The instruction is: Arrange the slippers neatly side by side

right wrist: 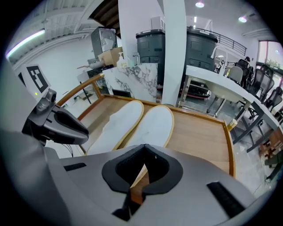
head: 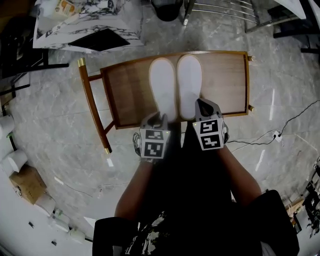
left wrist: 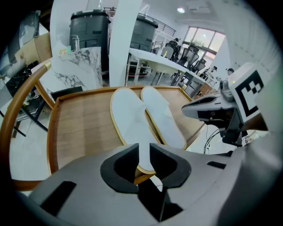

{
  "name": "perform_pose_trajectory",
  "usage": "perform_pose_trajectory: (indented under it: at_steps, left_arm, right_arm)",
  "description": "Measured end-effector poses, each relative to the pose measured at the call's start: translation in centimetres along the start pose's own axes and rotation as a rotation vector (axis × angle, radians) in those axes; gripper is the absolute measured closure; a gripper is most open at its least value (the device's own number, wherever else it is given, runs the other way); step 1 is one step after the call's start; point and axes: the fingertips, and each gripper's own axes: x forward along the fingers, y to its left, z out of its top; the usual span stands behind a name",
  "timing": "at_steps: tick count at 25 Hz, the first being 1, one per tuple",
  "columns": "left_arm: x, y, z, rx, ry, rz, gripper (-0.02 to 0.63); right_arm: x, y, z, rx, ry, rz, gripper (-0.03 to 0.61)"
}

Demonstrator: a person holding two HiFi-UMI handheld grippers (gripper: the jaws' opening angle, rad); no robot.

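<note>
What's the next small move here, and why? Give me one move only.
Probably draw both tools back and clear. The left slipper and right slipper already lie flat side by side, toes about level, on the wooden surface. The left tool is open over the left heel and does not seem to pinch it; the right tool is shut and empty.

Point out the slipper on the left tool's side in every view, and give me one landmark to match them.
Head view: left slipper, upper centre, on the wooden seat.
Left gripper view: centre-left, the left one of the pair.
Right gripper view: left of centre, beside the right slipper.
Shared landmark: marble-patterned panel beyond the seat.
</note>
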Motion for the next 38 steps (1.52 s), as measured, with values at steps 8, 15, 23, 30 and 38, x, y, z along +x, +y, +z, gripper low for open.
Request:
perform_pose_trajectory:
  at_steps: [8,15,23,30,38]
  left_arm:
    - [-3.8,-0.2,5.7,-0.033,-0.169,0.032,0.546]
    - [-12.8,-1.8,14.0,-0.067,-0.479,0.099,0.606]
    - [-24.6,-6.6,20.5,0.030,-0.839,0.218,0.611]
    - [-31.5,-10.6,21.7,0.026,-1.017,0.316,0.611]
    - [-31.8,-13.5,21.0,0.094,-1.074,0.422,0.611]
  right_arm:
    - [-3.0,0.5,3.7,-0.045,-0.105,0.037,0.580]
    - [-10.2,-0.6,10.7,-0.038,-0.368,0.112,0.580]
    - [-22.0,-5.1,18.1,-0.005,-0.686,0.111,0.580]
    - [-28.2,-6.9,19.6,0.007,-0.835,0.134,0.580]
    - [-30.7,-8.1,18.0,-0.133,-0.866,-0.015,0.581]
